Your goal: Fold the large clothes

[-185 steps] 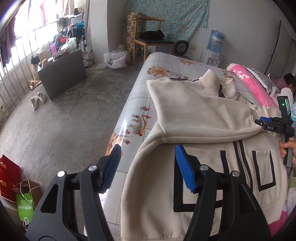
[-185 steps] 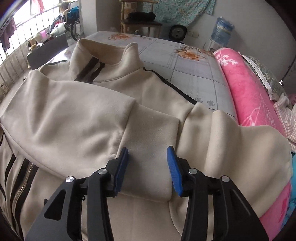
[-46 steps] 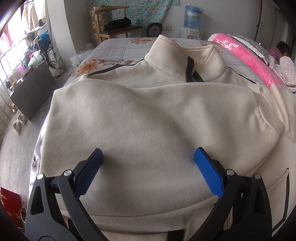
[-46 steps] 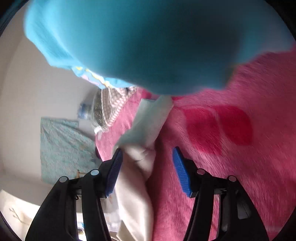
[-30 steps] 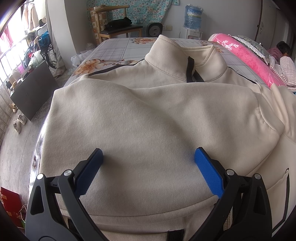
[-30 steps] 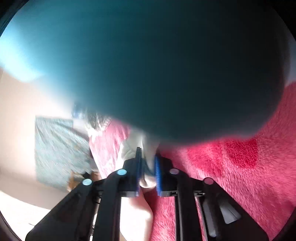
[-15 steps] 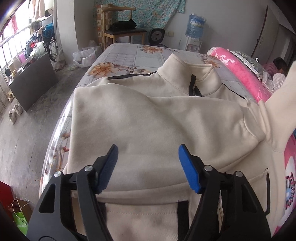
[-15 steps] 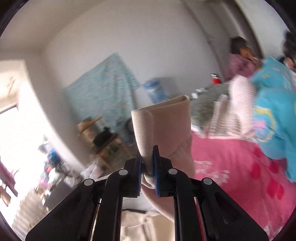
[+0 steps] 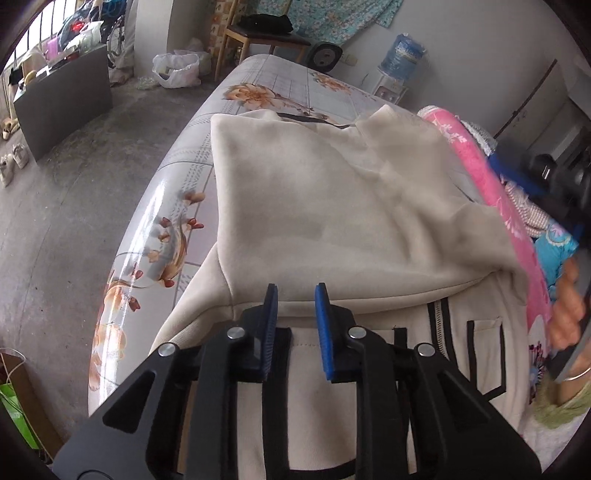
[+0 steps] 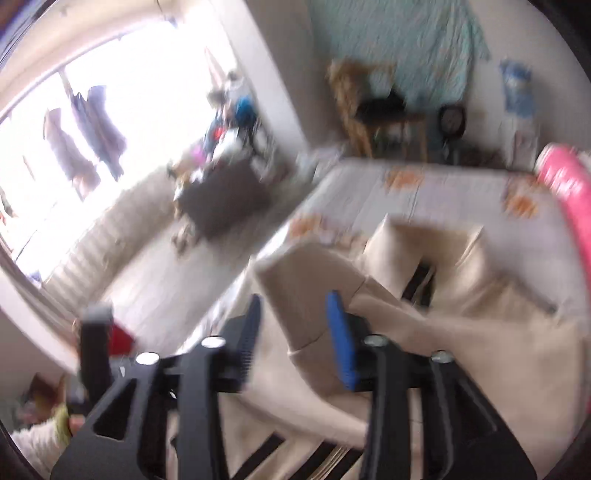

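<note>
Nearby, cream jacket (image 9: 332,206) on floral bed (image 9: 266,85), concrete floor (image 9: 55,206) alongside.

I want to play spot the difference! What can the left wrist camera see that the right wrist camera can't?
Only the left wrist view shows the jacket's zipper, its black-outlined pocket, the white plastic bag on the floor, and the hand holding the other tool.

Only the right wrist view shows clothes hanging at the bright window.

Both show the cream jacket on the flowery bed, the pink blanket, the water bottle and the chair.
</note>
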Demonstrator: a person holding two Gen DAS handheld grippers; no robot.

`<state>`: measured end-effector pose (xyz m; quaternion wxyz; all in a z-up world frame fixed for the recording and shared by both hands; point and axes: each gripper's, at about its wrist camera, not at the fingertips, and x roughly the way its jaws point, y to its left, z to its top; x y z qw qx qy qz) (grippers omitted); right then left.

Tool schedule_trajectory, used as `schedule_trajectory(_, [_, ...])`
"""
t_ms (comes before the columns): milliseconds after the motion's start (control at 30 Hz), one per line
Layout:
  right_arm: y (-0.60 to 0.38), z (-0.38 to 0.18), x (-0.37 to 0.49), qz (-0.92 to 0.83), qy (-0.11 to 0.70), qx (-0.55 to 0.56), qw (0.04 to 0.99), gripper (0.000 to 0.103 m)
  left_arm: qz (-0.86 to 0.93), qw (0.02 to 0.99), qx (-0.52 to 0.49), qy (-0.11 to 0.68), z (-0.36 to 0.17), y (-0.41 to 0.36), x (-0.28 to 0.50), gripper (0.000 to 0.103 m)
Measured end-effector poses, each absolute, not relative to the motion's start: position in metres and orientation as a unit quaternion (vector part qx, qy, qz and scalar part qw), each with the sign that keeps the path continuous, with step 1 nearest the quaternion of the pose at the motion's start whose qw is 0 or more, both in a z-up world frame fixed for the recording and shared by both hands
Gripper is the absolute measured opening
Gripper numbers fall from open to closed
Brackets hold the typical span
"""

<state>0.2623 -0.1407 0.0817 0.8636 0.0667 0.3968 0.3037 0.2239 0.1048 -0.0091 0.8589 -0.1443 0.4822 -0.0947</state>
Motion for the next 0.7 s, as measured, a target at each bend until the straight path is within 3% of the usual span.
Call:
schedule_trajectory(200, [-0.214, 0.066, 0.261, 0.262, 0.419, 0.1, 0.864, 0.056, -0.145, 0.848, -0.199, 0.47, 0.003, 0.107, 0.24, 0.02])
schedule_trajectory(267, [-0.254, 0.068, 0.265, 0.226, 0.412, 0.111, 0.875, 0.059, -0.155, 0.839, -0.216, 0.475, 0.002, 0.1, 0.254, 0.025])
schedule_trajectory(333, [-0.293, 0.067, 0.27, 0.179, 0.407, 0.112, 0.888, 0.059, -0.156, 0.831, -0.232, 0.48, -0.003, 0.093, 0.273, 0.029])
schedule_trajectory(533, [-0.388, 0.039, 0.289, 0.078, 0.417, 0.139, 0.895, 0.059, -0.125, 0.801, -0.242, 0.533, -0.039, 0.077, 0.327, 0.028])
schedule_trajectory(700, [-0.412, -0.001, 0.301, 0.062, 0.431, 0.152, 0.887, 0.059, -0.128, 0.805, -0.227, 0.534, -0.036, 0.065, 0.327, 0.027])
